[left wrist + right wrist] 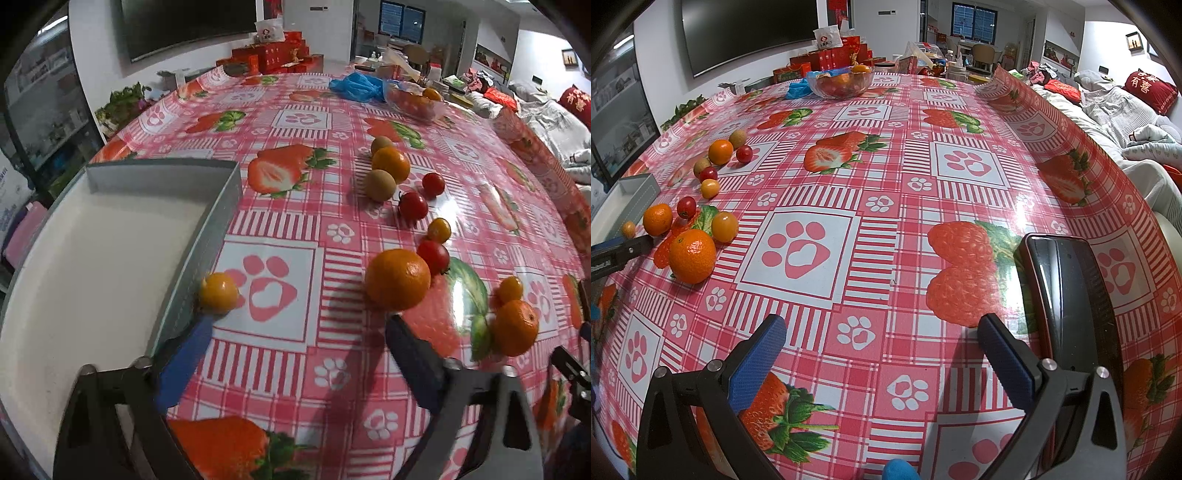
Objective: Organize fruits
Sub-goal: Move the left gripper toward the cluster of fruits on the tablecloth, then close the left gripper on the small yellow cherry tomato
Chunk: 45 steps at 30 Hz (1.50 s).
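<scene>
A grey tray (218, 221) with a white floor sits at the table's left edge. A yellow cherry tomato (218, 292) rests against its outer wall, just ahead of my left gripper (295, 328), which is open and empty. An orange mandarin (398, 278) lies by its right finger. Further off lie another mandarin (515, 326), red tomatoes (413, 205), yellow tomatoes (439, 229) and brown round fruits (380, 184). My right gripper (881, 332) is open and empty over bare tablecloth; the fruit cluster (692, 255) lies to its far left.
A black phone (1067, 295) lies beside my right gripper's right finger. A glass bowl of fruit (840, 83) and a blue plastic bag (356, 85) stand at the table's far side. A sofa with cushions (1148, 90) lies past the right edge.
</scene>
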Each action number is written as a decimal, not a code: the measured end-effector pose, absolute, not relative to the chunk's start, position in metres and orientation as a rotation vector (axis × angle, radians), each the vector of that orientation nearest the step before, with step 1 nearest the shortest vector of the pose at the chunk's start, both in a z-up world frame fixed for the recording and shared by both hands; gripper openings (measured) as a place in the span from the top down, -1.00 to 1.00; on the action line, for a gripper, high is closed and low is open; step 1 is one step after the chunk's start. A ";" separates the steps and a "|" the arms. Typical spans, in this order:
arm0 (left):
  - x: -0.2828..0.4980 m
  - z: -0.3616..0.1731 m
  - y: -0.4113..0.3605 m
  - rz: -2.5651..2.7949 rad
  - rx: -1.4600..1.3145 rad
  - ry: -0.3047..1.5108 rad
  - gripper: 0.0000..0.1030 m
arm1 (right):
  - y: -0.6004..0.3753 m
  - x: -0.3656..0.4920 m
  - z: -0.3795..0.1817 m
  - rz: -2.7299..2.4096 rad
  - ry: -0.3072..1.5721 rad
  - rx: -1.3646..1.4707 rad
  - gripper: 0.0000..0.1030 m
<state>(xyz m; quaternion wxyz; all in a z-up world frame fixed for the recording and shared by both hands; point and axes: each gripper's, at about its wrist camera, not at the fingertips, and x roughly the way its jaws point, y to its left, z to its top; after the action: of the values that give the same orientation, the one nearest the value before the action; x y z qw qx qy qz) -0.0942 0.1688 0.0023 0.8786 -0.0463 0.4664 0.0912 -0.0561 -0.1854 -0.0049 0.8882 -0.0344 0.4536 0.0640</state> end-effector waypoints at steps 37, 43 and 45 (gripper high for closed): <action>-0.082 0.009 0.152 0.124 0.042 0.928 -0.66 | -0.185 -0.056 -0.005 0.133 0.942 -0.071 -1.00; -0.080 0.006 0.149 0.090 0.051 0.928 -0.48 | -0.185 -0.056 -0.005 0.132 0.942 -0.071 -1.00; -0.077 0.007 0.148 0.075 0.040 0.932 -0.33 | -0.185 -0.056 -0.005 0.133 0.942 -0.071 -1.00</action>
<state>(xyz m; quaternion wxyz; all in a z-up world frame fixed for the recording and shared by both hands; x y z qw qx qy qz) -0.0774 0.1478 0.0066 0.8925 0.0192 0.4492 0.0361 -0.0558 -0.1853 -0.0051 0.8883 -0.0341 0.4535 0.0639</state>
